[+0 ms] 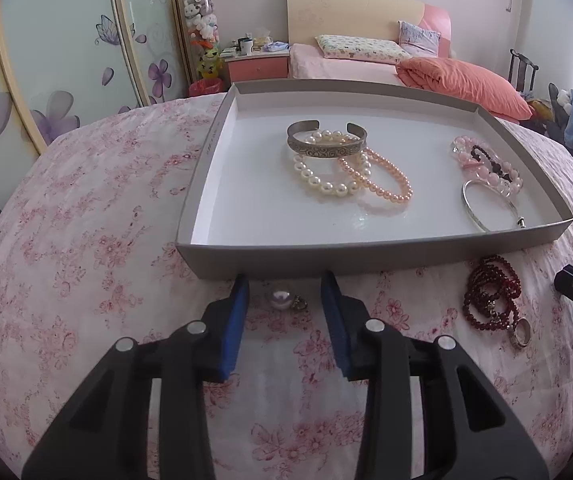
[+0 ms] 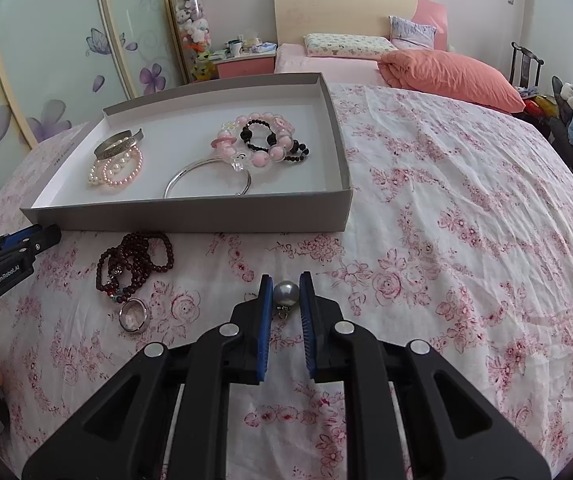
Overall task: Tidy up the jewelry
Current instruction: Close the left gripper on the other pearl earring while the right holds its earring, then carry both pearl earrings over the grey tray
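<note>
Right wrist view shows the right gripper (image 2: 286,294) pinching a grey pearl earring (image 2: 286,293) between its two blue pads, low over a flowered bedsheet (image 2: 446,200). The pearl sits at the very tips, and a small metal fitting hangs below it toward the camera, so its long axis seems to run from the pearl at the far end back toward the gripper's body.

Left wrist view shows the left gripper (image 1: 285,286) with its jaws wide apart and holding nothing. A second, white pearl earring (image 1: 281,300) lies on the sheet between the open fingers, just in front of the grey box (image 1: 366,250), its gold fitting pointing to the right.

Inside the box lie a silver cuff (image 1: 326,142), white pearls (image 1: 326,184), a peach bead bracelet (image 1: 386,184), pink beads (image 1: 486,164) and a thin silver bangle (image 1: 482,208). On the sheet near the box's front wall, a dark red bead string (image 2: 134,264) and a ring (image 2: 133,315) wait to be sorted.

Risks, as I judge them: the round pearl is smooth and gripped only at the fingertips, so a slight slackening or a jolt could let it squirt out and roll across the soft sheet. If lifted too low, it could strike the box's front wall. The left gripper, closing on its pearl, might push it against the box instead of catching it.
</note>
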